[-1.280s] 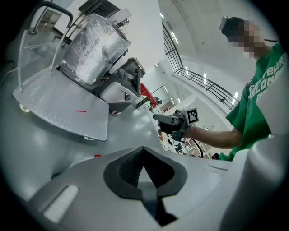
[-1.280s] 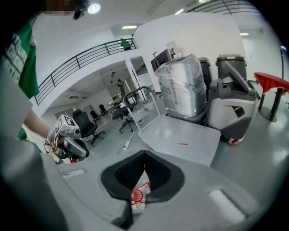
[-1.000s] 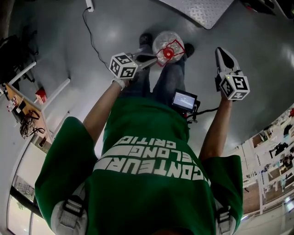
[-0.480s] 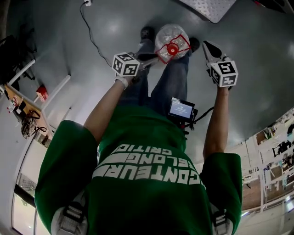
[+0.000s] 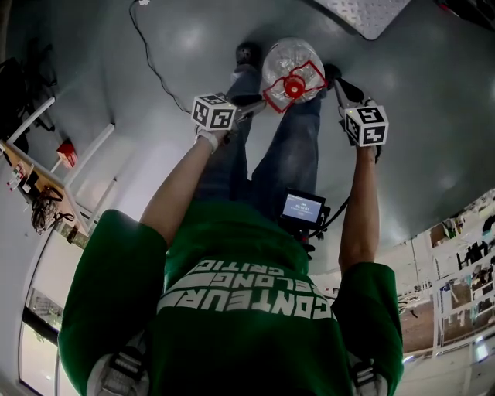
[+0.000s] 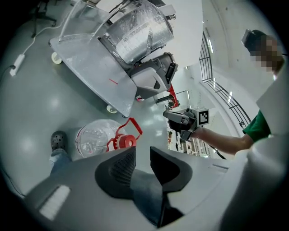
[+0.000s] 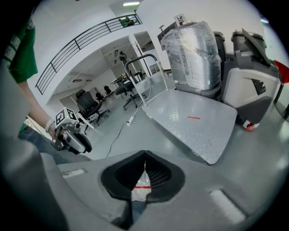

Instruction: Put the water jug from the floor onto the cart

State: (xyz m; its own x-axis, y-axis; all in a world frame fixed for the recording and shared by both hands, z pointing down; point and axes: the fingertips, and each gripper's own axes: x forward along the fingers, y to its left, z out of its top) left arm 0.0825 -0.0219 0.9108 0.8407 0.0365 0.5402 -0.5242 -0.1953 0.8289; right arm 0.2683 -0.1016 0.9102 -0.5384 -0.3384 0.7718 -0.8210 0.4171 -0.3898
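At far left a workbench edge (image 5: 31,178) and a cable (image 5: 155,62) border the grey floor (image 5: 433,155), which lies open on the right. My left gripper (image 5: 259,104) has just been opening its jaws. Nothing is between them, and the tips are just beside the red handle (image 5: 298,77) of the water jug (image 5: 282,58). The jug stands on the floor by my feet. My right gripper (image 5: 339,80) is clenched and empty, near the jug's right side. The cart (image 5: 363,11) waits beyond, upper right.
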